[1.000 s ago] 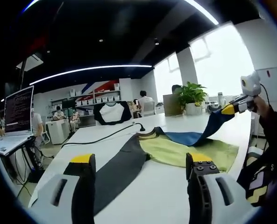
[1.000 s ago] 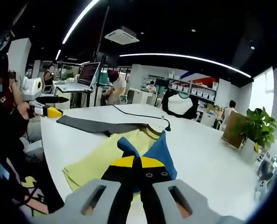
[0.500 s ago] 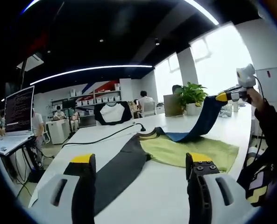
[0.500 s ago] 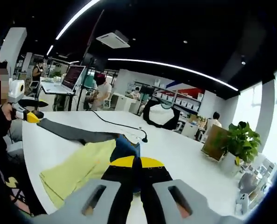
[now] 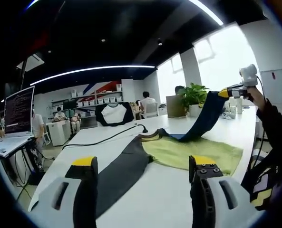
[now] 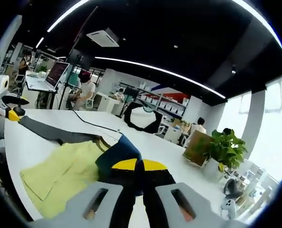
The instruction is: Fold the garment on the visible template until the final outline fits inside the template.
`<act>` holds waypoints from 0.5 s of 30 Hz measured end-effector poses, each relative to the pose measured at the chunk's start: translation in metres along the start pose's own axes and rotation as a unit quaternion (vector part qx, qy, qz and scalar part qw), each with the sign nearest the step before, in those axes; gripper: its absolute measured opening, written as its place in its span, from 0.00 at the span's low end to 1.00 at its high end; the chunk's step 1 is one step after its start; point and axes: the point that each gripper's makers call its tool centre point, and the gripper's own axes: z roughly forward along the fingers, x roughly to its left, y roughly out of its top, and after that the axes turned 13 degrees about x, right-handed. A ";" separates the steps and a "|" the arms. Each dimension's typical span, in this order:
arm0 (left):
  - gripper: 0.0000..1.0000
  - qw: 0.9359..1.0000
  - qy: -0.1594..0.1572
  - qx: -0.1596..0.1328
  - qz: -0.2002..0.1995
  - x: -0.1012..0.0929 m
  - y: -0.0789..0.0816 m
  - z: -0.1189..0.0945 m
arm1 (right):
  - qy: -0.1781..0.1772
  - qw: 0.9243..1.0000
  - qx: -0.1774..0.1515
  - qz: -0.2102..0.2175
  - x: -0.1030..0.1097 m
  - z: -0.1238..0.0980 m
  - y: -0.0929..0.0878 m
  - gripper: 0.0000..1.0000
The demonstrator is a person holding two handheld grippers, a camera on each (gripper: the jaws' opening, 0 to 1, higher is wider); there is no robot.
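The garment lies on the white table (image 5: 155, 199). It has a yellow-green body (image 5: 193, 152), a dark grey sleeve (image 5: 121, 171) spread out to the left, and a blue sleeve (image 5: 202, 121) lifted off the table. My right gripper (image 5: 228, 91) is shut on the blue sleeve's end and holds it high at the right. In the right gripper view the jaws (image 6: 137, 166) are closed together on the blue sleeve (image 6: 117, 152), above the yellow-green body (image 6: 60, 171). My left gripper (image 5: 143, 164) hangs open over the table's near edge, holding nothing; it also appears at far left (image 6: 10, 113).
A black cable (image 5: 107, 137) runs across the table behind the garment. A potted plant (image 5: 194, 97) stands at the far end. A laptop screen (image 5: 18, 111) is on a desk at left. A black-and-white shirt (image 5: 113, 114) and people are in the background.
My right gripper has carried the blue sleeve's end higher and a little further from the body, so the sleeve now hangs steeper. The left gripper has stayed in place.
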 end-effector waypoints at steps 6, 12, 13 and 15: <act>0.83 1.000 0.000 0.001 0.000 0.001 -0.001 0.001 | -0.034 0.999 0.011 0.013 -0.035 0.008 -0.006 0.00; 0.82 1.000 0.004 0.001 -0.001 0.004 0.000 -0.001 | -0.070 0.997 0.030 0.030 -0.069 0.020 -0.020 0.00; 0.82 1.000 0.005 0.000 -0.001 0.004 0.001 -0.001 | -0.077 0.996 0.033 0.031 -0.073 0.021 -0.023 0.00; 0.82 1.000 0.006 0.000 0.000 0.004 0.001 -0.002 | -0.094 0.995 0.030 0.034 -0.083 0.023 -0.027 0.00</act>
